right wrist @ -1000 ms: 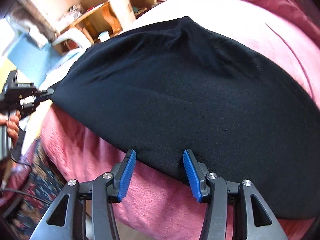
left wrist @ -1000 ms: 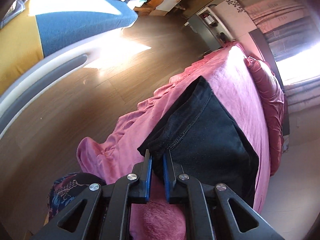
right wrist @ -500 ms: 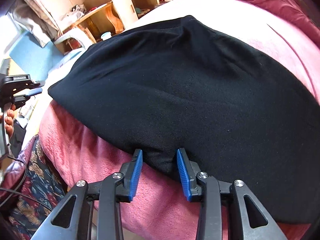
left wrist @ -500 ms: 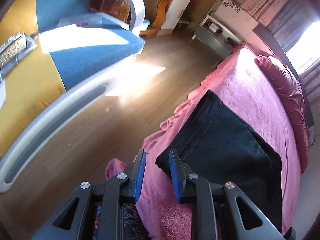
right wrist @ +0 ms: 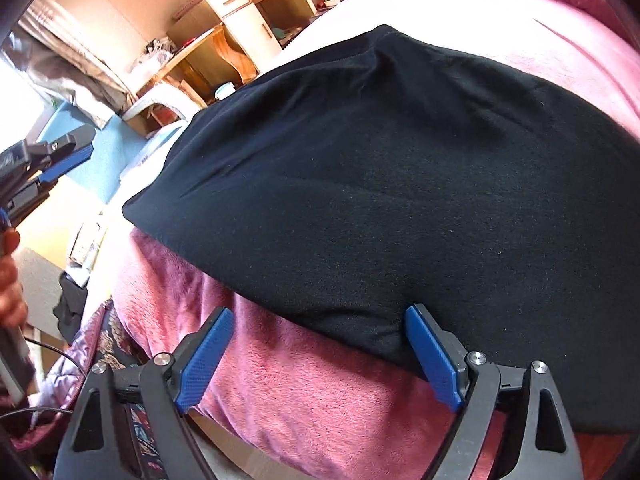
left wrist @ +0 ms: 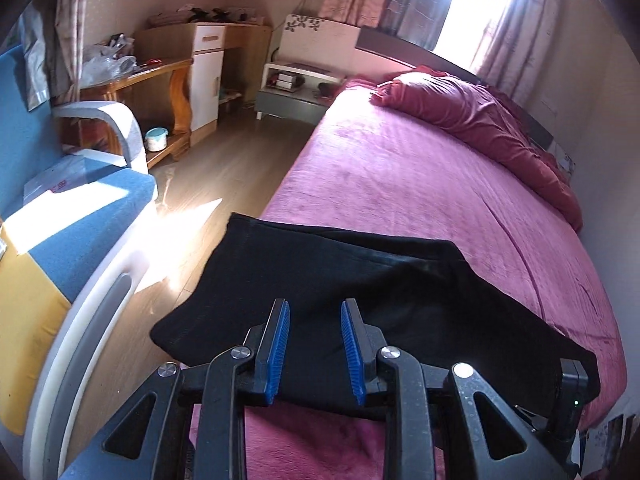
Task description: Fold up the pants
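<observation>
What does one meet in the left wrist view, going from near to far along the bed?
Left gripper with open fingers → black pants → bare pink bedcover → dark red pillow → curtained window.

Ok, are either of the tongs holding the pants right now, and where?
Nothing is held. The left tongs are open above the black pants; the right tongs are open wide at the near edge, gripping no fabric.
</observation>
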`<state>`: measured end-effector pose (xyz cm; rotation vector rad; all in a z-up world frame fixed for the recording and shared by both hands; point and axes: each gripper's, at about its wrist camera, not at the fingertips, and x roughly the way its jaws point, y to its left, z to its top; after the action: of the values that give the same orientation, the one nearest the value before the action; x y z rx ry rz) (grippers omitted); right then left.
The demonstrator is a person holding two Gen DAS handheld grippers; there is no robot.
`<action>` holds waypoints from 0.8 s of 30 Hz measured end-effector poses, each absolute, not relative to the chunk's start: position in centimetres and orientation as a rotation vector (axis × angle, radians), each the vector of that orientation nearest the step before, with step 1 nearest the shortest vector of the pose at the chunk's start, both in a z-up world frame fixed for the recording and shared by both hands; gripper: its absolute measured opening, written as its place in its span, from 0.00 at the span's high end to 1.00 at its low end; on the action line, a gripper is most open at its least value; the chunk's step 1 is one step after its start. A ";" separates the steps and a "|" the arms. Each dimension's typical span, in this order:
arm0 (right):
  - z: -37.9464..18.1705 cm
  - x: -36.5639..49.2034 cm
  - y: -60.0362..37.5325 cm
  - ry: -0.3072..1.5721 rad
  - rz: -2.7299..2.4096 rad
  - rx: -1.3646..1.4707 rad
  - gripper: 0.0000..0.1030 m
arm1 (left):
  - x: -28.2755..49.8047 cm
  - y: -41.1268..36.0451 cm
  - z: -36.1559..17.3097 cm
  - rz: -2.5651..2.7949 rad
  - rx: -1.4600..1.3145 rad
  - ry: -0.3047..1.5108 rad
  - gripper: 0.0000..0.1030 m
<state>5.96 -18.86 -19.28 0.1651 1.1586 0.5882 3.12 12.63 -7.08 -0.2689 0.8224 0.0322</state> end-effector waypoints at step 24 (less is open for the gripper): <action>-15.3 2.7 -40.5 1.007 0.201 0.672 0.75 | 3.4 0.8 -8.8 -0.209 -0.005 0.848 0.74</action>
<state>2.70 -40.51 -15.26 0.6716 1.0068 0.2012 3.38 0.83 -8.78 -0.0051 0.8482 -0.2091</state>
